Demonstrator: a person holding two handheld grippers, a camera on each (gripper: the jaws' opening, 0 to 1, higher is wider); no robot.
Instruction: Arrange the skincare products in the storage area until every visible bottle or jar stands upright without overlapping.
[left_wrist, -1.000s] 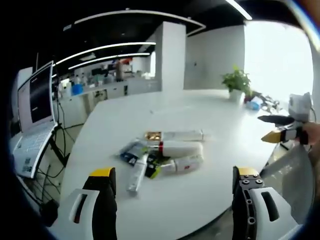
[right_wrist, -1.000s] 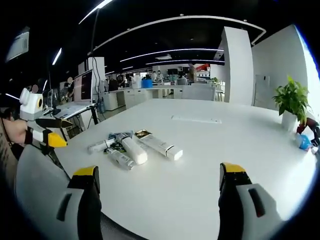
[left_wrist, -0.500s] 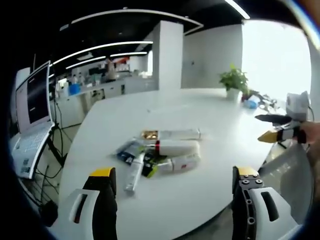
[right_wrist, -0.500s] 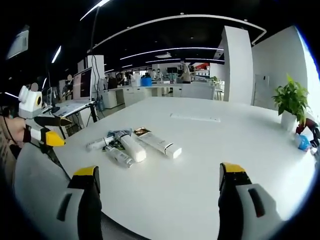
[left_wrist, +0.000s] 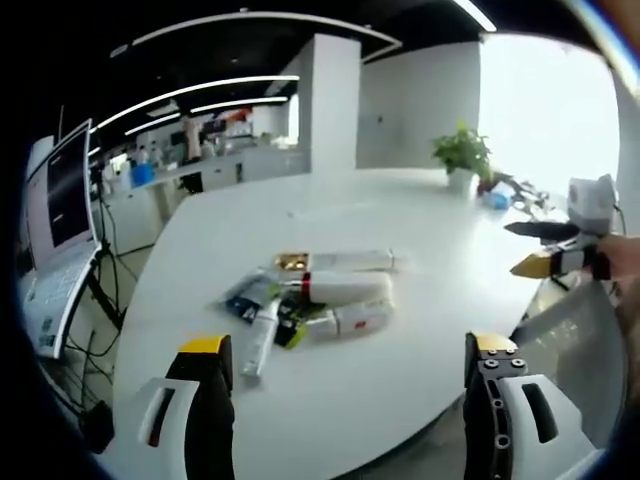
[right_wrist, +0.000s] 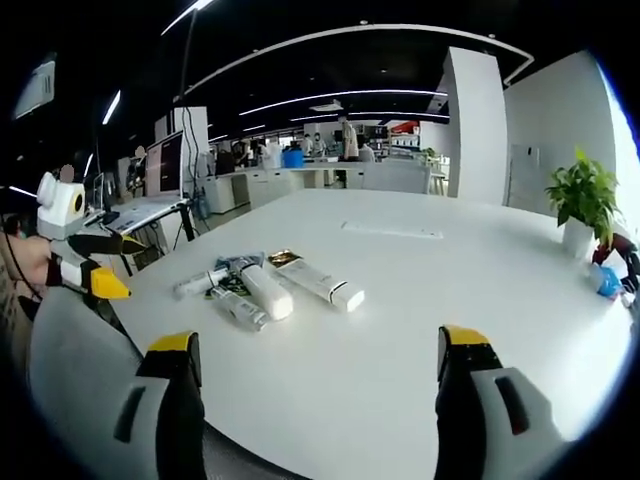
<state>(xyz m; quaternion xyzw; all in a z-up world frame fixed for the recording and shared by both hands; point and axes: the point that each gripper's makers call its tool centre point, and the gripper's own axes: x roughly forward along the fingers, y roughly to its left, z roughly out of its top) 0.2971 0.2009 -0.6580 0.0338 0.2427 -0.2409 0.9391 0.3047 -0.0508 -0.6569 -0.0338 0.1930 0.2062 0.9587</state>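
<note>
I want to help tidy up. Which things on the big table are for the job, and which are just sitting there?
For the job:
- tubes and bottles, lying flat in a heap on the table
- left gripper and right gripper, both open

Just sitting there:
- potted plant
- laptop on a stand beside the table

Lighting's pretty uneven here. In the left gripper view a big window (left_wrist: 560, 110) blows out to pure white and washes that side with haze, so the plant (left_wrist: 458, 153) in front of it goes soft. Long ceiling light strips (right_wrist: 340, 40) bend into arcs from the fisheye, and straight lines curve hard toward the edges. The white table (right_wrist: 400, 300) reflects a lot of light, with only faint shadows under the tubes (right_wrist: 262, 288). The left gripper view is softer and a bit smeared; the right gripper view is crisper. The far background is dim and mushy.
</note>
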